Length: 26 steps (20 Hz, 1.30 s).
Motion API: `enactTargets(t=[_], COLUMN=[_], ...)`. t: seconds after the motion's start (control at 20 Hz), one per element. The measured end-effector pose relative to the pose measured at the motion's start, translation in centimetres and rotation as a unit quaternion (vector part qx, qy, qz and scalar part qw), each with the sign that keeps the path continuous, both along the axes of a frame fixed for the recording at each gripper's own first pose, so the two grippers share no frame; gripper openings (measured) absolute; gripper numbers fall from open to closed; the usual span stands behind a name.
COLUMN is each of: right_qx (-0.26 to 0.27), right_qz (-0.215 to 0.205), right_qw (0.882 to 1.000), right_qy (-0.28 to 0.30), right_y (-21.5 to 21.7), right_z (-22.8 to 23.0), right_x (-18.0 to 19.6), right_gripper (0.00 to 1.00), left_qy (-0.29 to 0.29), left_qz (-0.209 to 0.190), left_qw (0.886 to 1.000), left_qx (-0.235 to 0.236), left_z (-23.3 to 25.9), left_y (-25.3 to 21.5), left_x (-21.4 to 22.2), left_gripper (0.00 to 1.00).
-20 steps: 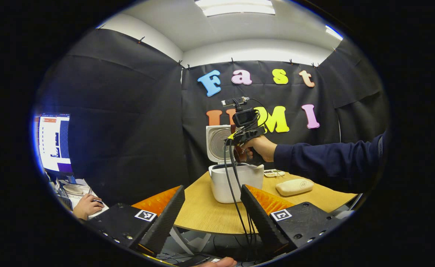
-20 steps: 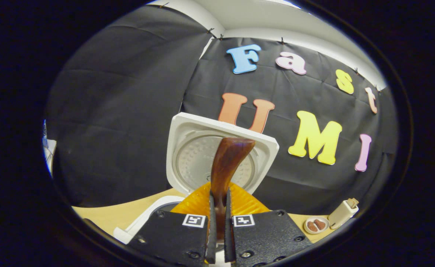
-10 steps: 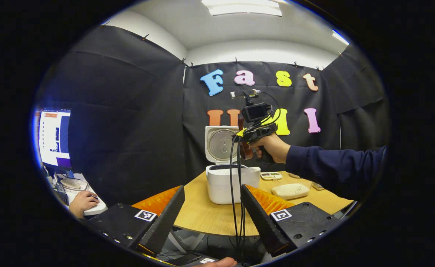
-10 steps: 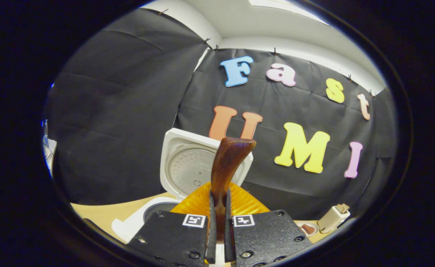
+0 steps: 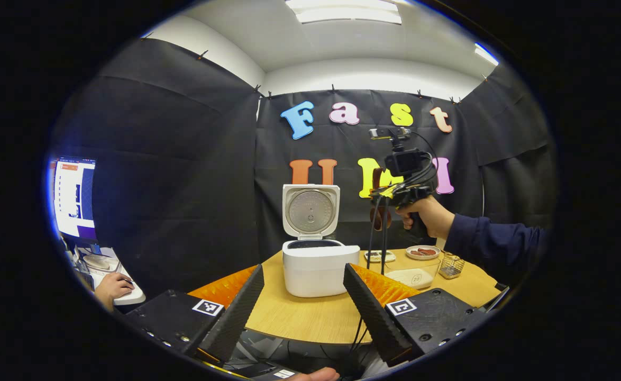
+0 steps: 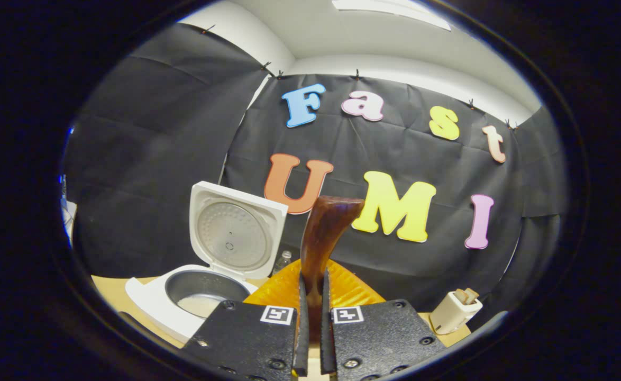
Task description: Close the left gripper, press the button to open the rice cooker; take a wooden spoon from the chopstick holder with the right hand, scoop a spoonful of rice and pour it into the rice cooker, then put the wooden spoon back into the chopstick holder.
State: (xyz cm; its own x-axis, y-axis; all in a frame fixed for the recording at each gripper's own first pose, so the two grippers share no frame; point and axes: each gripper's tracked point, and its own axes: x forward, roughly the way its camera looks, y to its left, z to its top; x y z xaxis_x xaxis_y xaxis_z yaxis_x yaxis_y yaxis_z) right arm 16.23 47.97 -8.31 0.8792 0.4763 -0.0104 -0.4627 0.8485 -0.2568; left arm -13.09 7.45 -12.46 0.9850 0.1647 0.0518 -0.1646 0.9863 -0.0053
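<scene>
Centrally, the round wooden table (image 5: 310, 317) bore the white rice cooker (image 5: 318, 267), its lid upright and its pot showing pale contents in the right gripper view. Right of the cooker, held above the table, the right gripper (image 6: 310, 296) was clamped on the wooden spoon (image 6: 323, 233), whose handle stood up between both fingers. Nearer, the left gripper (image 5: 302, 299) stood wide apart, gripping nothing.

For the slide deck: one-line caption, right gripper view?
Right gripper clamps wooden spoon beside open rice cooker.
</scene>
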Motion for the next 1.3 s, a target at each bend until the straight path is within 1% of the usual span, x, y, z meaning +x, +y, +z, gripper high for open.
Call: enactTargets(t=[0.2, 0.35, 0.45, 0.5, 0.55, 0.6, 0.65, 0.8, 1.0, 1.1, 1.3], right_qx=[0.028, 0.041, 0.049, 0.052, 0.058, 0.061, 0.063, 0.075, 0.084, 0.088, 0.095], right_qz=[-0.004, -0.015, -0.018, -0.021, -0.025, -0.028, -0.031, -0.036, -0.067, -0.080, -0.100], right_qw=[1.000, 0.999, 0.999, 0.998, 0.998, 0.997, 0.997, 0.996, 0.994, 0.993, 0.990], right_qy=[0.007, 0.011, 0.017, 0.018, 0.020, 0.022, 0.024, 0.033, 0.026, 0.022, 0.031], right_y=[-6.1, -10.4, -12.5, -13.6, -14.7, -15.7, -16.6, -19.4, -24.1, -26.3, -29.5], right_z=[0.3, -0.1, -0.5, -0.7, -0.9, -1.2, -1.5, -2.0, -2.1, -2.1, -3.2], right_x=[0.2, 0.5, 0.7, 0.7, 0.7, 0.8, 1.3, 1.8, 2.7, 3.0, 4.1], right_gripper=[0.14, 0.14, 0.14, 0.16, 0.14, 0.16, 0.14, 0.14, 0.15, 0.14, 0.14], left_qy=[0.002, 0.008, 0.017, 0.020, 0.021, 0.023, 0.025, 0.029, 0.028, 0.035, 0.049], left_qz=[-0.003, -0.014, -0.016, -0.017, -0.018, -0.022, -0.029, -0.048, -0.051, -0.058, -0.056], left_qw=[1.000, 1.000, 1.000, 1.000, 1.000, 0.999, 0.999, 0.998, 0.998, 0.998, 0.997], left_qx=[0.000, -0.002, 0.003, 0.006, 0.007, 0.006, 0.004, 0.002, -0.001, -0.005, -0.024], left_z=[0.2, 0.0, -0.4, -0.6, -0.7, -0.9, -1.1, -1.6, -1.7, -2.3, -3.1], left_y=[-1.9, -3.6, -4.4, -4.9, -5.3, -5.8, -6.5, -8.1, -8.7, -9.3, -9.6], left_x=[1.7, 3.6, 4.7, 5.1, 5.6, 6.1, 6.4, 7.5, 8.5, 9.3, 9.8], left_gripper=[0.96, 0.96, 0.96, 0.96, 0.96, 0.96, 0.96, 0.96, 0.96, 0.96, 0.96])
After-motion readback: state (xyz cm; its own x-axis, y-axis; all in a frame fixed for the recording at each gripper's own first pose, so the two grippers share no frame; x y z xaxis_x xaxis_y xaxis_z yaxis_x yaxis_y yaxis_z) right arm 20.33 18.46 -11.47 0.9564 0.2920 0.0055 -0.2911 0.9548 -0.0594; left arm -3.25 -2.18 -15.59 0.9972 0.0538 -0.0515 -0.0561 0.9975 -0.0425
